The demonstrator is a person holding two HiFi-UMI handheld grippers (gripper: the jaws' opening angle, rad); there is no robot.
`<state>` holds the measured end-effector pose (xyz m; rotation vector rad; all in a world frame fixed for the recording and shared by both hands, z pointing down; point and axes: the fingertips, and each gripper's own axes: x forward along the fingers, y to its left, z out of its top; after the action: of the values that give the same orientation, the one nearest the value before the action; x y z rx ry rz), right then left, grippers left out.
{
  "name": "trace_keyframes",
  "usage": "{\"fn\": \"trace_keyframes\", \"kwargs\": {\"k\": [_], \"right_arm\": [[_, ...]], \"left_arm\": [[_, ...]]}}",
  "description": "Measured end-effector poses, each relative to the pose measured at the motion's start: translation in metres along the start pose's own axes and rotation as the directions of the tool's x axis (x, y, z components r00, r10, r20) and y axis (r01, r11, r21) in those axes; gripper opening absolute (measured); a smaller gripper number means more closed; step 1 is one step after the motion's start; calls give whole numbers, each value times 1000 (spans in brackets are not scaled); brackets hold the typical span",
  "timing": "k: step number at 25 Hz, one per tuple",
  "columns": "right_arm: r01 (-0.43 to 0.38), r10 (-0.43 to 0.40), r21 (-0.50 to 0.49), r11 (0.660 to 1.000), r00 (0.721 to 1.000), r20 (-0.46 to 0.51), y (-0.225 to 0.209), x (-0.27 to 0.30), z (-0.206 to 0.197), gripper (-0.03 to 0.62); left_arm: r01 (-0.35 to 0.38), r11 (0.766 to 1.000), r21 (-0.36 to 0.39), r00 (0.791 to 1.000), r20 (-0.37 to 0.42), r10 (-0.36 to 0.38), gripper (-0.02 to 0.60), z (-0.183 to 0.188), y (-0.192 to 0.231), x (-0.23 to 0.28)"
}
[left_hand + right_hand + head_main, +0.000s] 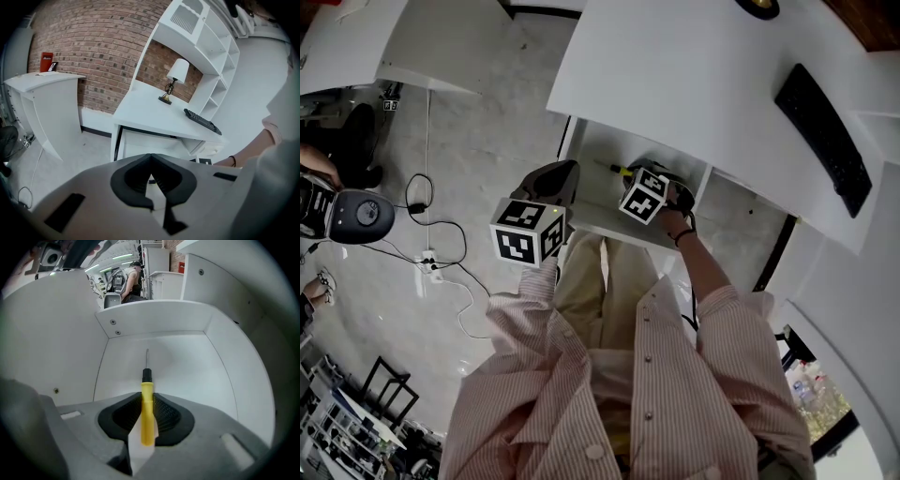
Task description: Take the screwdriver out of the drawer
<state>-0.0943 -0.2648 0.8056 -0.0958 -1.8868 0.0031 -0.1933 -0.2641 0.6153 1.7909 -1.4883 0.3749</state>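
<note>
In the open white drawer (602,155) beneath the white desk top (675,66), the right gripper (147,398) points steeply down, and its two black ribbed pads (166,412) are closed against either side of the yellow-handled screwdriver (147,425). In the right gripper view the yellow plastic handle runs straight down the gap between the pads. Its butt end lies toward the gripper body, while its black collar and thin metal shaft project past the fingertips toward the drawer's rear wall (154,319). The views do not show whether the shaft rests on the drawer floor or is clear of it. In the head view the same screwdriver (619,170) shows only as a short yellow-and-black tip just beyond the right gripper's marker cube (644,195), well inside the drawer and near its middle. The left gripper (151,157) is held outside the drawer, just beside its front left corner. Its dark fingertips are pressed together and nothing is between them. The left gripper view looks over these closed jaws toward the desk, on which stand a small white-shaded lamp (176,77) and a flat black keyboard (202,121), with a red brick wall (93,42) behind.
</note>
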Motion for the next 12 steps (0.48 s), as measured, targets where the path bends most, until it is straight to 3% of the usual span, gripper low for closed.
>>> {"fn": "trace_keyframes", "kwargs": {"k": [12], "right_arm": [[44, -51, 65, 997, 993, 110, -4, -39, 14, 78]], "left_arm": [[9, 1000, -24, 998, 62, -7, -2, 8, -1, -14]]}}
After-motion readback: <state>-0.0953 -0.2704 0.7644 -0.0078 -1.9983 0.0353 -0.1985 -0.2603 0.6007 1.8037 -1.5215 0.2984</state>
